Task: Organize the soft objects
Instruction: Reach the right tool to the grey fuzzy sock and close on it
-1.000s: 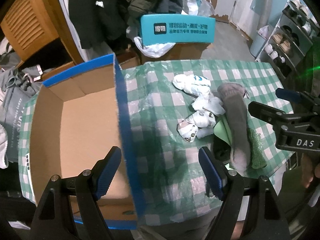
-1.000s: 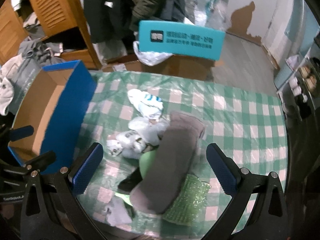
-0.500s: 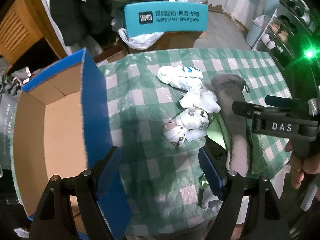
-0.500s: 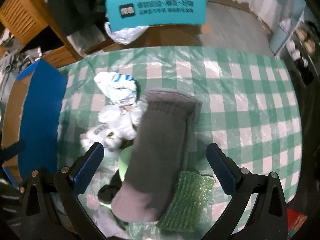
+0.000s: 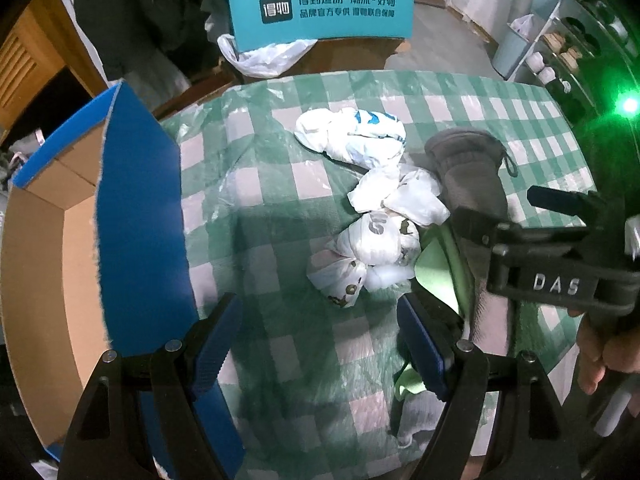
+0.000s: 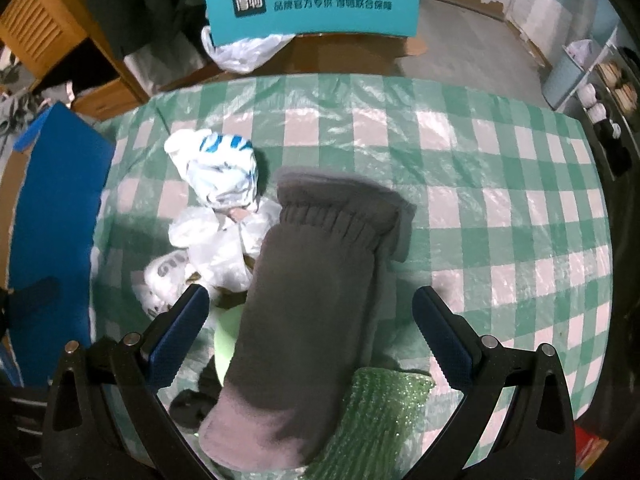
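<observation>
Now my right gripper (image 6: 306, 322), jaws open, straddles the soft, light grey fleece mitten (image 6: 308, 312); I would pinch its middle.

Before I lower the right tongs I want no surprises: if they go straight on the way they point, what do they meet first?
Most likely the long grey fleece sock, which lies lengthwise between the open right tongs, on top of the pile. Depth is hard to judge.
</observation>
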A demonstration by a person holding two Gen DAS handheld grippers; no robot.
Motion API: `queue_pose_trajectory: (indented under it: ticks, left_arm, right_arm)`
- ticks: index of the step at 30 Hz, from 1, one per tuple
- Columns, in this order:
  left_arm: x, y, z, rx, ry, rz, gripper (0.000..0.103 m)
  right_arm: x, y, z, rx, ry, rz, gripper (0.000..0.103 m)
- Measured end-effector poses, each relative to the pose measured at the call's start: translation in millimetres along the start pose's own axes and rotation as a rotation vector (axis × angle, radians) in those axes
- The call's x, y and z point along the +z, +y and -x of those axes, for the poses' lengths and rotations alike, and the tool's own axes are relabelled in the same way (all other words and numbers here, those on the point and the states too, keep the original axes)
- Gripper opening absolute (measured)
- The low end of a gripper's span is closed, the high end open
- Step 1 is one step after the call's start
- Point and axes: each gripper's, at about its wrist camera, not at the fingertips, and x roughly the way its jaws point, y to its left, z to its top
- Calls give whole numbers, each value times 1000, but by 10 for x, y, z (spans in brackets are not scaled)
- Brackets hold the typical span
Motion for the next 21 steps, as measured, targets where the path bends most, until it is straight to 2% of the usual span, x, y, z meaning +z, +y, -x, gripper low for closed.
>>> queue_pose_trajectory:
  ticks: [2, 4, 8, 10, 15, 21]
  left_arm:
    - [12, -4, -40, -4, 7, -1, 81]
    - [23, -17, -83, -2, 15, -5, 81]
    - [58, -53, -163, -6, 30, -17, 81]
    - [88, -82, -202, -7, 36, -26, 81]
    - [171, -150, -298, -22, 46, -33, 81]
    - [271, -226, -469, -36, 76, -31, 81]
  right_arm:
    - [-5, -5, -71, -12, 18, 12, 100]
    - [-18, -18, -133, -20, 35, 21, 95]
    - [-31, -72, -244, 16, 74, 32, 77]
    - [-32, -96, -268, 27, 82, 34, 72]
    - [-36, -163, -201, 51, 69, 41, 49]
    - [-43, -282, -123, 86, 57, 13, 36]
